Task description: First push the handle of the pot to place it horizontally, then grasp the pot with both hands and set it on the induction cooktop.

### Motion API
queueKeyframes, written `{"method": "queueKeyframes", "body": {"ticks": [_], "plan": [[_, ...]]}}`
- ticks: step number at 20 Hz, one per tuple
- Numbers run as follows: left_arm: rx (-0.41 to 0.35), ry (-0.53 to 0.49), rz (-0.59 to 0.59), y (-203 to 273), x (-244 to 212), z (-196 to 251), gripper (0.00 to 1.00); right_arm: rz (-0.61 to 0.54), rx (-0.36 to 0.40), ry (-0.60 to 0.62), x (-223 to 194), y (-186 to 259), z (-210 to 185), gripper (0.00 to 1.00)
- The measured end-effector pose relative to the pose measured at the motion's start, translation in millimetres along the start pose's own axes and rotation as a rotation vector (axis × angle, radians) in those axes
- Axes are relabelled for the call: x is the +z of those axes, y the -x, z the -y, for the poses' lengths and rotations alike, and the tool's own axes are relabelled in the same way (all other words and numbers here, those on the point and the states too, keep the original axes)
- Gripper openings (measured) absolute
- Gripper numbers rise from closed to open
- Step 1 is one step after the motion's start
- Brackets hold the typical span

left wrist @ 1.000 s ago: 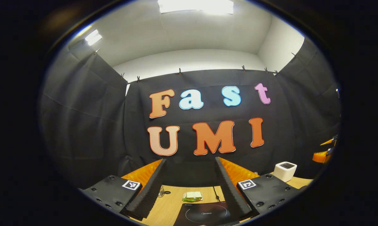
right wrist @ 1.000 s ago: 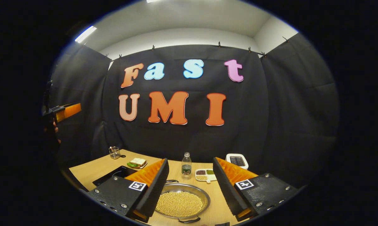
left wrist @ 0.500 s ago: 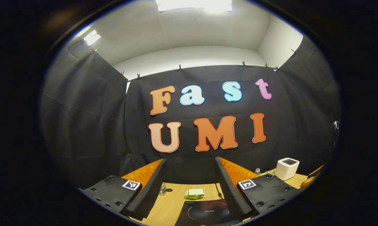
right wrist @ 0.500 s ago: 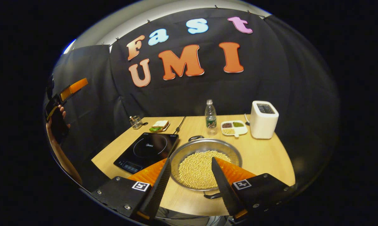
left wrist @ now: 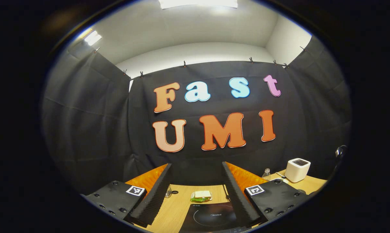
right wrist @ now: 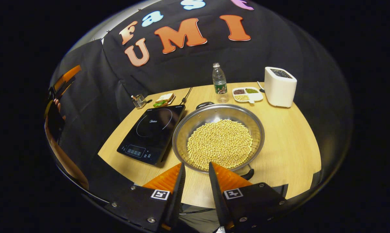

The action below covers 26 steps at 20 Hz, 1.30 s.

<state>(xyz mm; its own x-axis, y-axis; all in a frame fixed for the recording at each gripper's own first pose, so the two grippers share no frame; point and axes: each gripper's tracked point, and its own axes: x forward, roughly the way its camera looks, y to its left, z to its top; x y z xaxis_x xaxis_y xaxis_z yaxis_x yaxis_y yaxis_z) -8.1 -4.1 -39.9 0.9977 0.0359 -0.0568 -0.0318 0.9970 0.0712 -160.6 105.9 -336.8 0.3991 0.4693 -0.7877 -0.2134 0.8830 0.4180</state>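
Hand (right wrist: 56, 106) at far left of the right gripper view, holding left gripper (right wrist: 63, 81) raised off beyond the table edge; in its own view, left gripper (left wrist: 196, 168) released, fingers wide apart, above induction cooktop (left wrist: 212, 218). Glass holder (right wrist: 138, 101) and sandwich plate (right wrist: 162, 98) toward the back left of table (right wrist: 292, 145). Induction cooktop (right wrist: 152, 132) flat, just beside pot (right wrist: 219, 137) on its left. Pot full of beans (right wrist: 220, 144), one handle (right wrist: 204, 105) at the far rim, another (right wrist: 248, 174) at the near rim. Right gripper (right wrist: 195, 168) over the near rim, fingers narrowly parted, gripping nothing. Bottle (right wrist: 219, 82), divided dish (right wrist: 247, 94) and white appliance (right wrist: 279, 86) behind and right.
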Motion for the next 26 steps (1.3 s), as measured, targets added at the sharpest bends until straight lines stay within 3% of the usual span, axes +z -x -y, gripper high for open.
{"method": "queueKeyframes", "body": {"ticks": [3, 10, 21, 26], "plan": [[-0.002, 0.003, -0.007, 0, -4, 0, 0.98, -0.063, 0.034, -0.006, -20, -11, -9, 0.36], [0.026, 0.01, -0.028, -2, -14, -12, 0.97, -0.212, 0.02, -0.114, -51, -33, 1, 0.09], [0.044, 0.015, -0.056, -3, -29, -26, 0.96, -0.362, -0.033, -0.33, -74, -57, 20, 0.05], [0.044, 0.007, -0.065, -5, -30, -25, 0.96, -0.377, -0.052, -0.344, -72, -61, 30, 0.0]]}}
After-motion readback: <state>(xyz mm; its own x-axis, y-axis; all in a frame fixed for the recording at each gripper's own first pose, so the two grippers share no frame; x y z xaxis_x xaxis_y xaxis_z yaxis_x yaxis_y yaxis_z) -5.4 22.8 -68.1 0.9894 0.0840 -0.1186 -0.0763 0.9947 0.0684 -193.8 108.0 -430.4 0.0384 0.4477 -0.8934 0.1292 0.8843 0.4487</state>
